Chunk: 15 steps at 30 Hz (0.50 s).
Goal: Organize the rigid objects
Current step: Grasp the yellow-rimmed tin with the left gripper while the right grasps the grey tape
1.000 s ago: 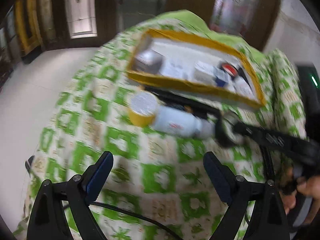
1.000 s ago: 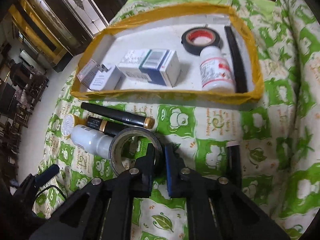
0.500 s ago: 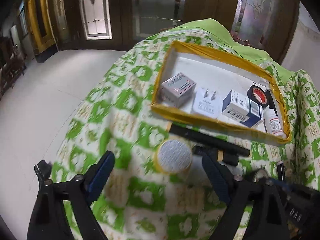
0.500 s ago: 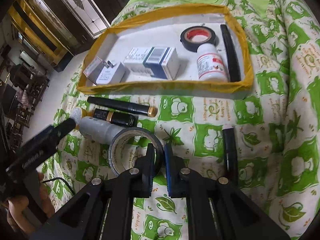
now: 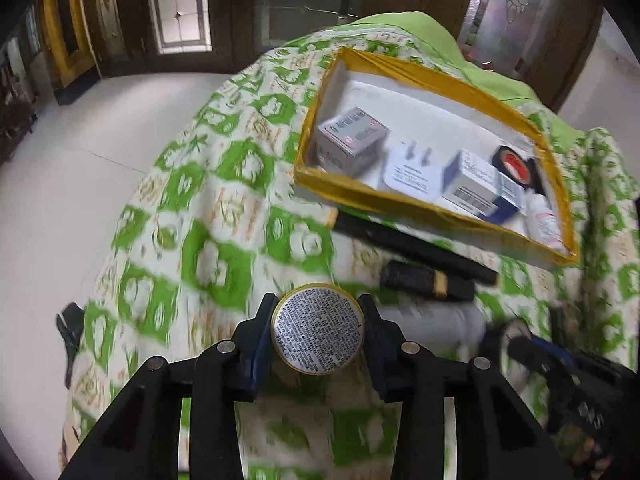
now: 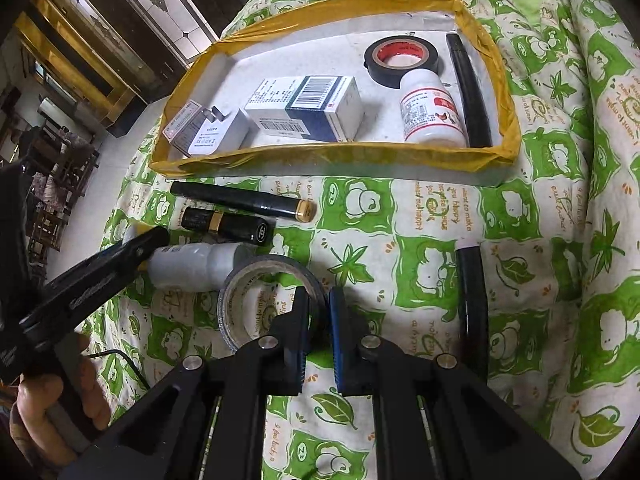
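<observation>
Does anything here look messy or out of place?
Several things lie loose on the green cloth outside the yellow-edged tray: two black tubes, a black pen, a white bottle and a tape roll.

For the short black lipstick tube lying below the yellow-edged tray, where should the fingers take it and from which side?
Grip the lipstick tube across its middle near the gold band, coming down from above with the fingers spanning its narrow width. It lies flat on the cloth, with the long black pen close on its far side and the white bottle close on its near side, so a sideways approach looks blocked.
</observation>
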### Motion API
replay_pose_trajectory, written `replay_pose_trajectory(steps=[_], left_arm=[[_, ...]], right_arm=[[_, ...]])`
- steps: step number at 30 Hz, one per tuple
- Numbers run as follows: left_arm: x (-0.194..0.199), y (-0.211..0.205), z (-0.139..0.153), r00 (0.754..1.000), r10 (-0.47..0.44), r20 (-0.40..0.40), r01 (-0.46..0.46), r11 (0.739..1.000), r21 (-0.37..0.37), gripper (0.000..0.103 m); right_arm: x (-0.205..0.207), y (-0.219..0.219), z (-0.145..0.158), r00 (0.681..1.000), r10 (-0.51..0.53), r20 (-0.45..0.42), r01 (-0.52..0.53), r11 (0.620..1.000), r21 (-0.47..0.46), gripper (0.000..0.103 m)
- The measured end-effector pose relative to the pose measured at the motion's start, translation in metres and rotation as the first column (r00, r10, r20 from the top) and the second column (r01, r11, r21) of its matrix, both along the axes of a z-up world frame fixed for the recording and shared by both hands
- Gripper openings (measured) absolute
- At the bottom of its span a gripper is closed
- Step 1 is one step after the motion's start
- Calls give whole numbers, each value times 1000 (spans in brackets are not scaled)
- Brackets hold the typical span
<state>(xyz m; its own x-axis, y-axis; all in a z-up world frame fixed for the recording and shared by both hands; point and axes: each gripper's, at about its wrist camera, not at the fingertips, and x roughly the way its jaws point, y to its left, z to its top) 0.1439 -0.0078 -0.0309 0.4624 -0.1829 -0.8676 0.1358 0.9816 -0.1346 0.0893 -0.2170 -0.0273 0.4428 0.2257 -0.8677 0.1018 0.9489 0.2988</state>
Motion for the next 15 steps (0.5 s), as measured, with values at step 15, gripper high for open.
replay_pose_trajectory(steps=[15], left_arm=[[-49, -26, -11, 985, -169, -41, 172, 982, 73, 43]], right_arm=[[-22, 7, -3, 999, 29, -40, -29, 1000, -6, 10]])
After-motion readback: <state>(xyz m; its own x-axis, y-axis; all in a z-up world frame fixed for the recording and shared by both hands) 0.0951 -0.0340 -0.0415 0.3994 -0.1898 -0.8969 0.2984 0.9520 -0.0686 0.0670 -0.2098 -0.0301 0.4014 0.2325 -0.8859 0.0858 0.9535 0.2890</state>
